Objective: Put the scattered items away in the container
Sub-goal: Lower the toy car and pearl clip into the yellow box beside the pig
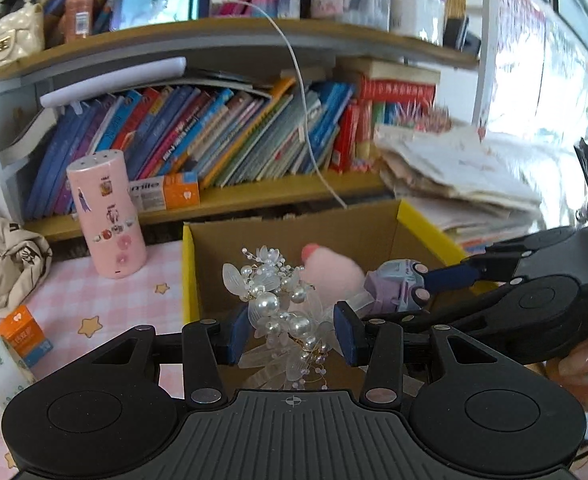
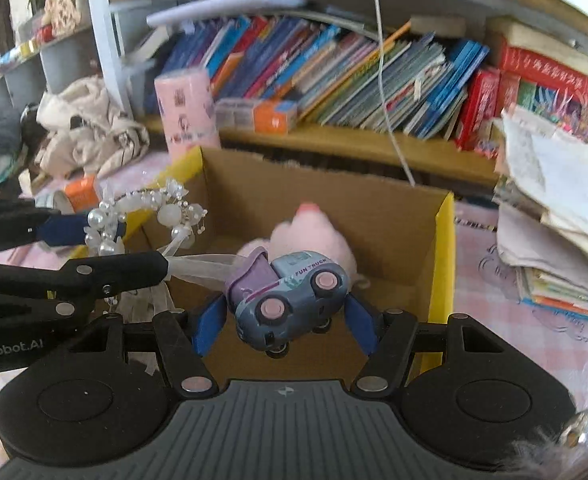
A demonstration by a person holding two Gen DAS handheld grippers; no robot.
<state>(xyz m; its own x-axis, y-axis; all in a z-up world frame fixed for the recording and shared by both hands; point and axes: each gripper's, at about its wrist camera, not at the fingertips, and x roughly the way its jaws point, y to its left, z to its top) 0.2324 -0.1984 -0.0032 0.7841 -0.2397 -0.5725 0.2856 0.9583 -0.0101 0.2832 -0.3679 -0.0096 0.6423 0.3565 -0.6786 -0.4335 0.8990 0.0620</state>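
Note:
An open cardboard box with a yellow rim [image 1: 188, 272] [image 2: 445, 260] stands on the pink checked tabletop, and a pink plush toy [image 1: 329, 272] [image 2: 305, 232] lies inside it. My left gripper [image 1: 294, 332] [image 2: 110, 248] is shut on a pearl and clear-petal hair ornament [image 1: 286, 312] [image 2: 142, 208], held over the box's near left part. My right gripper [image 2: 286, 316] [image 1: 413, 292] is shut on a grey and purple toy truck [image 2: 290, 292] [image 1: 397, 284], which hangs above the box's inside, just right of the ornament. The two grippers are close together.
A pink cylinder with stickers [image 1: 108, 216] [image 2: 186, 112] stands left of the box. An orange and white carton [image 1: 22, 332] and a beige cloth bag [image 1: 2, 256] lie at the left. A paper stack [image 1: 461, 176] [image 2: 553, 208] flanks the right. A bookshelf [image 1: 254, 196] and a white cable [image 1: 301, 100] are behind.

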